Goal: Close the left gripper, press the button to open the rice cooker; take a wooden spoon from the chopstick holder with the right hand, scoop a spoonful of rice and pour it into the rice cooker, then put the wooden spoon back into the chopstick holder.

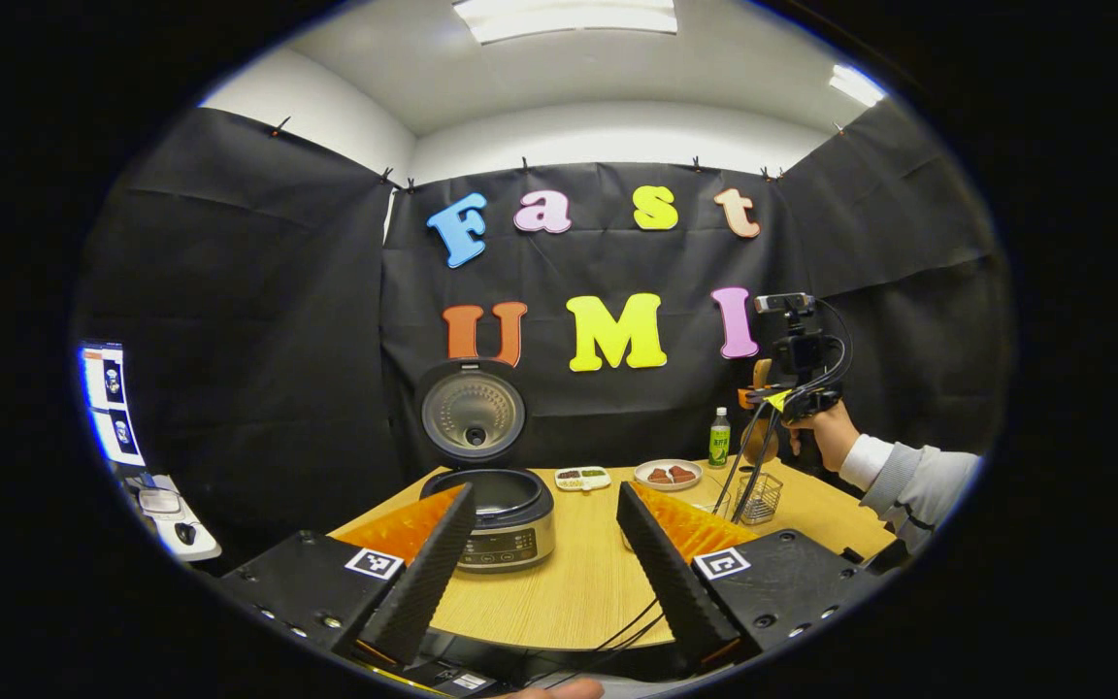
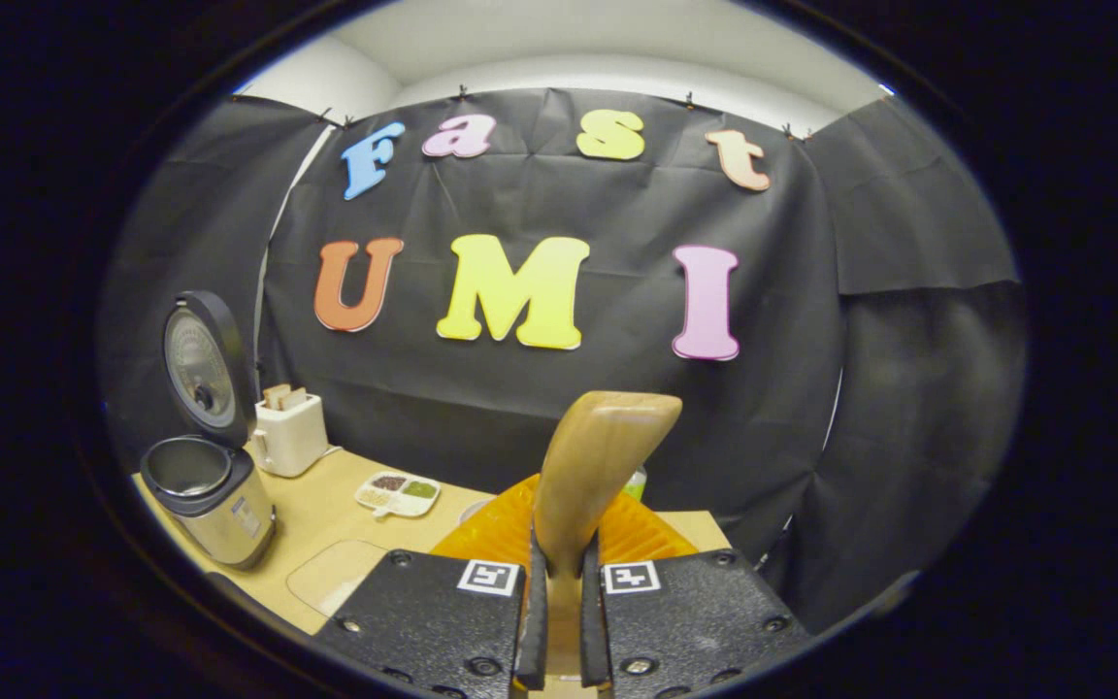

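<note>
The rice cooker (image 1: 501, 519) stands on the wooden table with its lid (image 1: 473, 413) raised upright and the inner pot showing. My left gripper (image 1: 544, 493) is open, fingers spread wide on either side of the cooker, held back from it. Farther right, a hand holds my right gripper (image 1: 790, 398) above the wire chopstick holder (image 1: 761, 495). In the right gripper view, my right gripper (image 2: 564, 561) is shut on the wooden spoon (image 2: 603, 456), whose bowl points up. The cooker (image 2: 210, 500) lies far to its left.
A sectioned dish (image 1: 582, 478), a plate of brown food (image 1: 668, 474) and a green bottle (image 1: 719, 437) sit at the back of the table (image 1: 578, 592). A white toaster (image 2: 289, 432) stands beside the cooker. A clear flat piece (image 2: 336, 575) lies near the table's front.
</note>
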Available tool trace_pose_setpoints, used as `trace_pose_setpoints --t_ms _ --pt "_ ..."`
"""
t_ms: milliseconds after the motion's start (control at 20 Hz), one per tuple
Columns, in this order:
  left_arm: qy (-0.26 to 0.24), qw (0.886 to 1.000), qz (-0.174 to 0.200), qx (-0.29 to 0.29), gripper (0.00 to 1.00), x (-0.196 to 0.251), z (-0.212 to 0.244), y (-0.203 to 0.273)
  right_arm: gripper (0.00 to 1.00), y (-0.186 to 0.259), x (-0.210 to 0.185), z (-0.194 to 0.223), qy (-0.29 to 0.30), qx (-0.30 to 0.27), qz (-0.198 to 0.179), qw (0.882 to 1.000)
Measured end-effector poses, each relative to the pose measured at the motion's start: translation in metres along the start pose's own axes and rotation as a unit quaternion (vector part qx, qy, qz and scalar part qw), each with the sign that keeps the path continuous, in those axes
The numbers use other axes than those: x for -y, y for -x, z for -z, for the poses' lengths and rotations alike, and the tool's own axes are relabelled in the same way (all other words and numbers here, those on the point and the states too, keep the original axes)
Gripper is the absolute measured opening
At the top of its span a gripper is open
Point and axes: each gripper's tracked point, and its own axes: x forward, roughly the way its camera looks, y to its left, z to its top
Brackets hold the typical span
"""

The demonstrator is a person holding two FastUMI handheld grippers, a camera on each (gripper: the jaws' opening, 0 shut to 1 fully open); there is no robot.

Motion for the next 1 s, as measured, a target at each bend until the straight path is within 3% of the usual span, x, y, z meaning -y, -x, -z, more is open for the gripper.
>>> trace_pose_setpoints --t_ms 450,700,850,950,1000 --pt "0.011 1.0 -0.013 0.004 0.96 -0.007 -0.015 -0.024 0.19 -0.01 0.022 0.023 -0.036 -0.01 -0.008 0.999" --pt "0.006 0.999 -0.038 -0.025 0.96 -0.024 0.0 -0.047 0.2 -0.033 0.03 0.049 -0.048 -0.035 -0.009 0.998" --pt "0.022 0.999 -0.02 -0.021 0.96 -0.015 -0.011 -0.059 0.21 -0.043 0.023 0.061 -0.058 -0.045 -0.036 0.997" --pt "0.035 0.999 -0.012 -0.014 0.96 -0.015 -0.02 -0.065 0.34 -0.047 0.036 0.06 -0.06 -0.036 -0.024 0.997" --pt "0.039 0.999 -0.015 -0.011 0.96 -0.018 -0.024 -0.07 0.57 -0.048 0.038 0.056 -0.061 -0.028 -0.028 0.997"
